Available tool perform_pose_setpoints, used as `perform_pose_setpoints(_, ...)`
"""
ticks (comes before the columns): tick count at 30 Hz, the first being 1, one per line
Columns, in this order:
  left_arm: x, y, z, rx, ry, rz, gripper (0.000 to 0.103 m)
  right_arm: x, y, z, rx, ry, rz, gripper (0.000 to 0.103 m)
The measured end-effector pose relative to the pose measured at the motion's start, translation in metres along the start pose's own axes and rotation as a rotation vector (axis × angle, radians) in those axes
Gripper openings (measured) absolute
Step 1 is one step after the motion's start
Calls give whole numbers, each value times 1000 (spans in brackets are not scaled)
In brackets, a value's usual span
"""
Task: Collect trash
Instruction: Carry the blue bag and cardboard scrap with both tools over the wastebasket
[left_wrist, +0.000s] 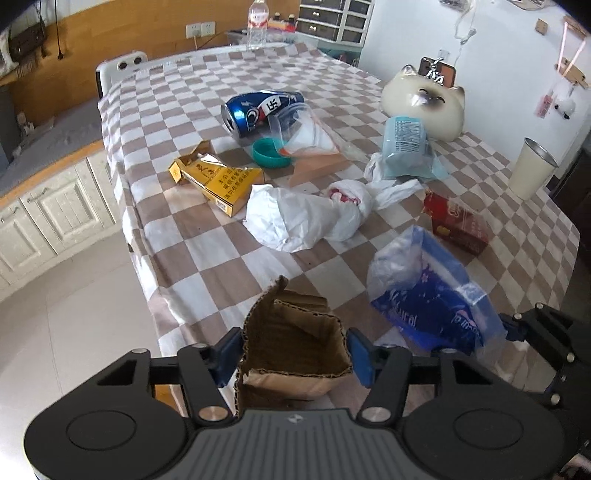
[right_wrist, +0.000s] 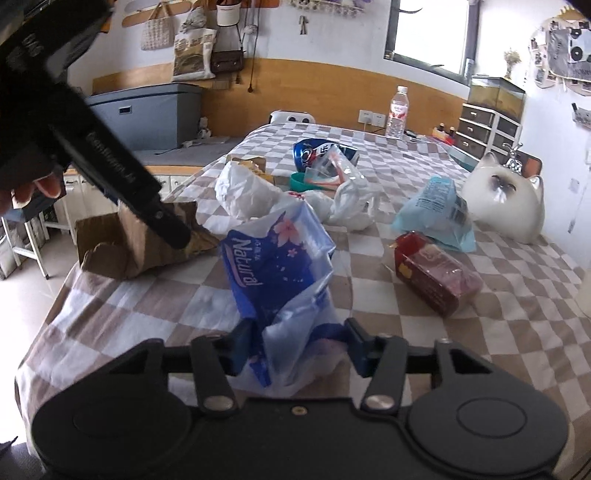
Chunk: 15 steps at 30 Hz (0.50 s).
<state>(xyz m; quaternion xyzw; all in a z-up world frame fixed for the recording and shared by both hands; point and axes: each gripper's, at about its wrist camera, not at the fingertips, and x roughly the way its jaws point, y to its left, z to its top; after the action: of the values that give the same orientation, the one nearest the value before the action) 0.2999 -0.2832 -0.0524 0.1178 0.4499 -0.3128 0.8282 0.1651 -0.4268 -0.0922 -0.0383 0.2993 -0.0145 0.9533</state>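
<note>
**Trash gripped on both sides of the checkered counter**

Trash lies scattered over the counter, which wears a soft brown-and-white checkered cloth. The left gripper has its jaws partly closed, blue pads pressing both sides of a torn corrugated cardboard box, open-topped and rough-edged. The right gripper has narrower jaws pinching a crinkled, glossy blue tissue wrapper. Beyond the left jaws sit a crumpled white plastic bag, a yellow cigarette carton, a teal round lid and a dented blue can. Right of the right jaws lies a red cellophane-wrapped pack.
</note>
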Motion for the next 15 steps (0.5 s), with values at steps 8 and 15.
perform_pose_setpoints(8,-22,-2,-28,20,-96,20,56,-14,0,-3,97,4,-8,35)
perform_pose_setpoints(15,-53,-9,-47,47,-218,78,56,-35,4,3,197,-31,0,34)
